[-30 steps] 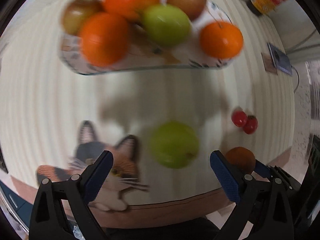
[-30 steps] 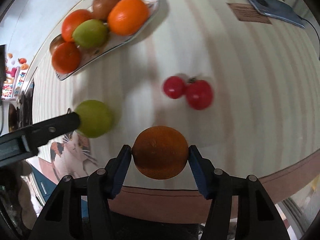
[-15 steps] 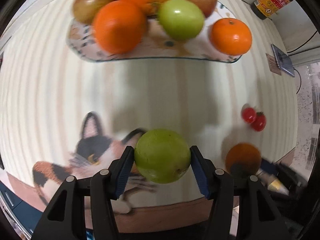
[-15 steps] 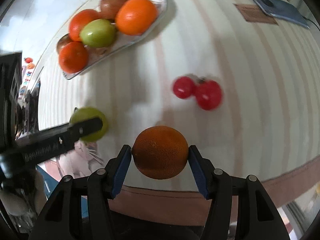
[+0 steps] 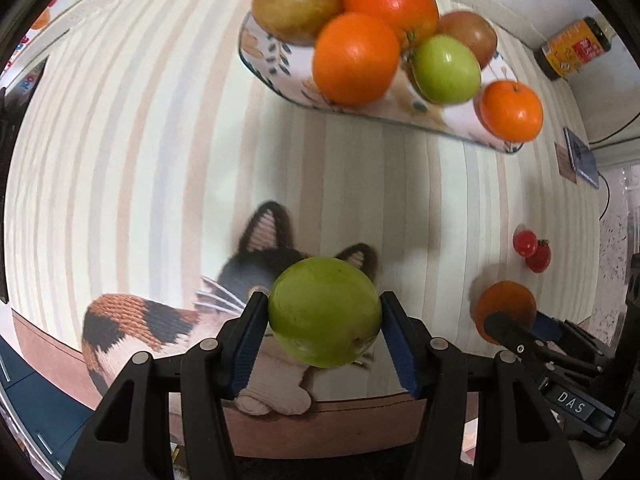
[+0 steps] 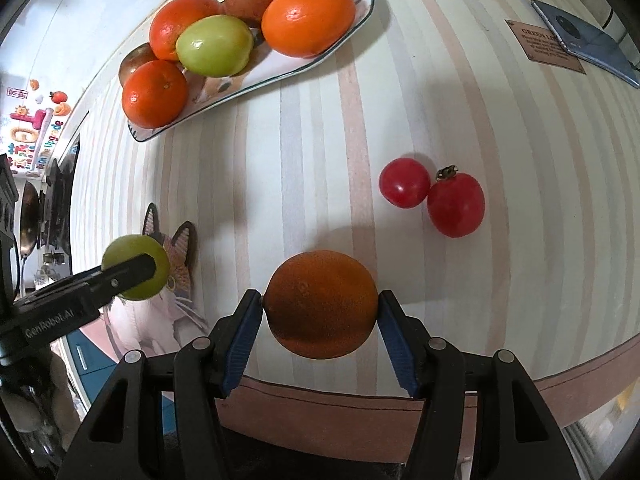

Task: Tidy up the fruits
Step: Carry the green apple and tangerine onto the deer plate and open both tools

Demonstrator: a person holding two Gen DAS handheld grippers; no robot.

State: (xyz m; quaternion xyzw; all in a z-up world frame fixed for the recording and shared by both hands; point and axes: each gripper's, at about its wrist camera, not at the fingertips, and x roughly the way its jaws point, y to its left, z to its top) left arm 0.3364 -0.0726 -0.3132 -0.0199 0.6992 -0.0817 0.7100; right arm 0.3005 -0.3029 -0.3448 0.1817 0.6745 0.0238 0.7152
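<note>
My left gripper (image 5: 323, 316) is shut on a green apple (image 5: 324, 312) and holds it above the table's near edge; the apple also shows in the right wrist view (image 6: 132, 260). My right gripper (image 6: 320, 308) is shut on a dark orange (image 6: 322, 304), which also shows in the left wrist view (image 5: 506, 308). A patterned oval plate (image 5: 280, 76) at the back holds oranges, brown fruits and a green apple (image 5: 446, 70). In the right wrist view the plate (image 6: 344, 36) is at the far left. Two red tomatoes (image 6: 430, 196) lie on the table beyond the orange.
A striped cloth with a cat picture (image 5: 256, 280) covers the table. A yellow-labelled jar (image 5: 576, 46) stands at the far right wall. A phone (image 6: 588, 46) and a brown card (image 6: 544, 50) lie at the far right. The table edge (image 6: 360, 400) is just below both grippers.
My left gripper closed on the green apple, lifted it and swung left, so the plate now sits to the upper right. My right gripper keeps holding the orange, nearly still.
</note>
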